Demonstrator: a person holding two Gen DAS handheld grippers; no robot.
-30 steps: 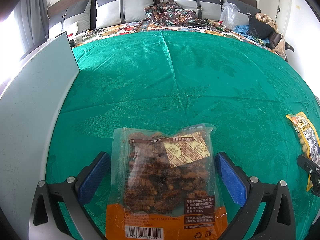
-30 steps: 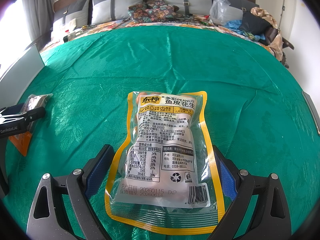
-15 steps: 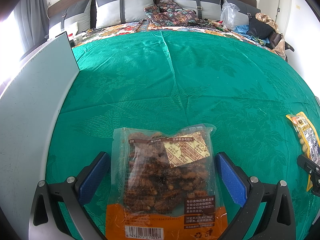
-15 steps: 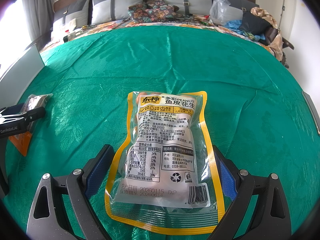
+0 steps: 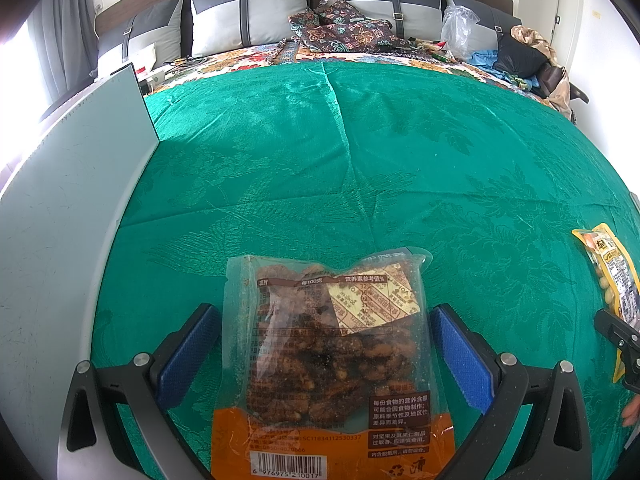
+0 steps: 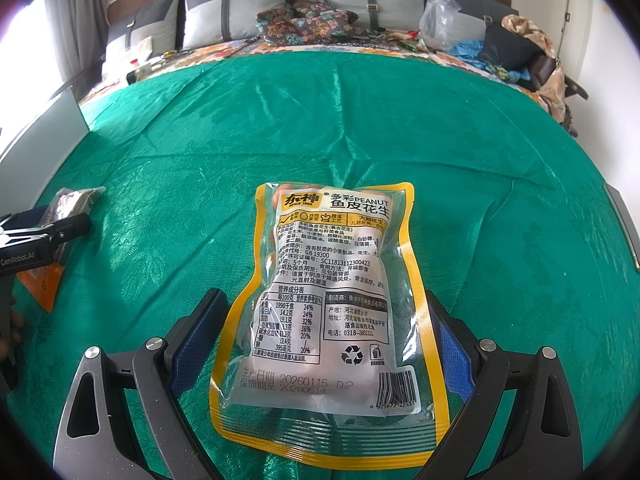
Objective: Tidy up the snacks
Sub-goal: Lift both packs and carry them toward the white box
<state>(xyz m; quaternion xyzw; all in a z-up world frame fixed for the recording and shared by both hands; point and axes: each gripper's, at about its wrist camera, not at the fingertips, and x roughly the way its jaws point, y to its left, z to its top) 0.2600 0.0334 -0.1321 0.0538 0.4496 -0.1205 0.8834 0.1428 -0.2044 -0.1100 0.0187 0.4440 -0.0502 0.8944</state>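
A clear packet of brown glazed nuts (image 5: 328, 352) with an orange bottom lies flat on the green cloth (image 5: 360, 160). My left gripper (image 5: 324, 312) stands open around it, one blue pad on each side. A yellow-edged peanut packet (image 6: 328, 280) lies label up between the blue pads of my right gripper (image 6: 323, 296), which is also open. In the left wrist view the peanut packet (image 5: 612, 272) shows at the far right edge. In the right wrist view the nut packet (image 6: 68, 204) shows at the far left, partly hidden by the left gripper's finger.
A pale grey board (image 5: 60, 220) stands along the left edge of the cloth. Grey pillows (image 5: 248, 16), a patterned cushion (image 5: 340, 24), a plastic bag (image 5: 456, 28) and piled clothes (image 5: 524, 56) sit at the far end. The green cloth stretches bare beyond both packets.
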